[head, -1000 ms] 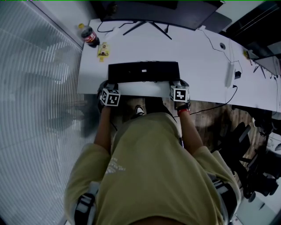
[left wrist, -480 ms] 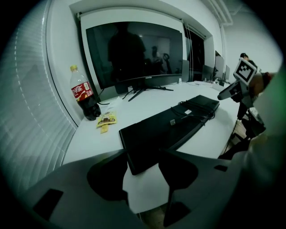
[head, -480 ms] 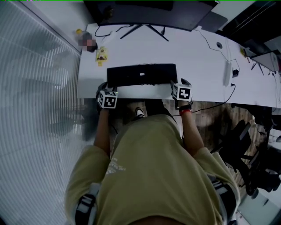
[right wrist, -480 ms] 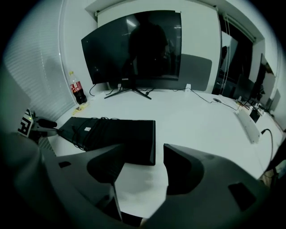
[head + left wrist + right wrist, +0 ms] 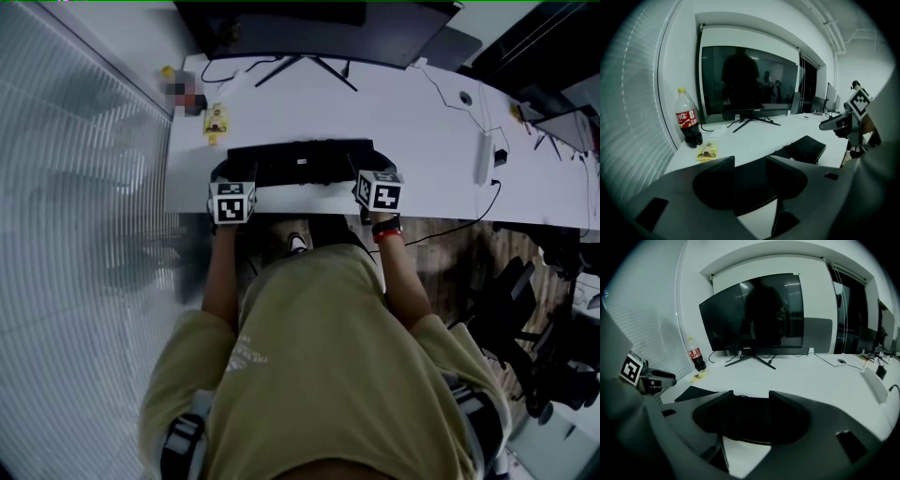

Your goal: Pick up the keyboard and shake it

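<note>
left gripper (image 5: 750,161) holds keyboard (image 5: 300,161) | right gripper (image 5: 751,397) just closing on keyboard | bottle (image 5: 688,119) holds dark drink

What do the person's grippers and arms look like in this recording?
Both the left gripper and right gripper are dark grey, with broad angular jaws and a white cube of black square markers. Short olive sleeves; red band on the right wrist. The right jaws have just been closing, keyboard between them.
</note>
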`<act>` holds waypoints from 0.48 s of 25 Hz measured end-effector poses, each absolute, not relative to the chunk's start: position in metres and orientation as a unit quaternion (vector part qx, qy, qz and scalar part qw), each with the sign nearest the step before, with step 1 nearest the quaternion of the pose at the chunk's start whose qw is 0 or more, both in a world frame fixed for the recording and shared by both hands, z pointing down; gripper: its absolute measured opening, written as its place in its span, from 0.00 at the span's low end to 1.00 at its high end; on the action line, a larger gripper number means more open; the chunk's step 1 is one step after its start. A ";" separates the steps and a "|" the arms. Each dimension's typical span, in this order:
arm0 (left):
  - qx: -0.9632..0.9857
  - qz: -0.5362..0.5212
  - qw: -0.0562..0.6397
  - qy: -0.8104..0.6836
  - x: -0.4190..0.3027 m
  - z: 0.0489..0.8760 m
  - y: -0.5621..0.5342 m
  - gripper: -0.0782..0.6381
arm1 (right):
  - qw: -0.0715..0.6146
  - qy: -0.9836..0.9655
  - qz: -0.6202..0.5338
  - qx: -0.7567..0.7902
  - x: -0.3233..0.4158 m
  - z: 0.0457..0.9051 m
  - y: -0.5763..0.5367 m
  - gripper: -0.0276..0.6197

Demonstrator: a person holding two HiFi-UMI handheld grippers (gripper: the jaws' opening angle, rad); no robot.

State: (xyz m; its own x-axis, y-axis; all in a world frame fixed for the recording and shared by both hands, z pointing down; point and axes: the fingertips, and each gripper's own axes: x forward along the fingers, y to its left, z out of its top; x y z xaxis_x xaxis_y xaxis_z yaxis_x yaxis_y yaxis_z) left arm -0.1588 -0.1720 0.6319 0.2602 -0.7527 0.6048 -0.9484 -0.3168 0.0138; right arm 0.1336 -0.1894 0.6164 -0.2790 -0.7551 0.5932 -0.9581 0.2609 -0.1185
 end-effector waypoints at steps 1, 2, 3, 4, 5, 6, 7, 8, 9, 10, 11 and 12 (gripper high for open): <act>0.773 0.245 0.190 -0.553 -0.156 0.625 -0.175 0.41 | 0.212 -0.768 0.231 0.558 0.129 0.612 -0.191 0.43; 0.776 0.236 0.187 -0.554 -0.154 0.619 -0.178 0.41 | 0.209 -0.772 0.225 0.556 0.125 0.607 -0.193 0.43; 0.779 0.227 0.184 -0.555 -0.152 0.614 -0.180 0.40 | 0.205 -0.777 0.219 0.554 0.120 0.601 -0.195 0.42; 0.782 0.218 0.180 -0.556 -0.149 0.607 -0.182 0.39 | 0.200 -0.781 0.212 0.553 0.116 0.594 -0.198 0.41; 0.784 0.210 0.177 -0.557 -0.147 0.601 -0.184 0.38 | 0.194 -0.786 0.205 0.551 0.112 0.586 -0.201 0.40; 0.787 0.202 0.174 -0.557 -0.144 0.594 -0.186 0.37 | 0.186 -0.790 0.199 0.548 0.108 0.578 -0.204 0.39; 0.789 0.193 0.170 -0.558 -0.141 0.586 -0.189 0.37 | 0.179 -0.795 0.194 0.546 0.104 0.570 -0.207 0.39; 0.792 0.184 0.166 -0.559 -0.138 0.579 -0.191 0.35 | 0.172 -0.799 0.190 0.544 0.100 0.562 -0.209 0.38; 0.793 0.174 0.162 -0.560 -0.136 0.571 -0.193 0.34 | 0.164 -0.803 0.185 0.542 0.096 0.555 -0.211 0.37; 0.794 0.167 0.156 -0.563 -0.134 0.563 -0.195 0.33 | 0.158 -0.806 0.181 0.541 0.093 0.548 -0.211 0.36; 0.795 0.160 0.148 -0.566 -0.133 0.556 -0.197 0.33 | 0.151 -0.809 0.176 0.540 0.089 0.540 -0.212 0.35; 0.795 0.155 0.139 -0.569 -0.131 0.549 -0.199 0.32 | 0.144 -0.812 0.172 0.539 0.087 0.533 -0.213 0.35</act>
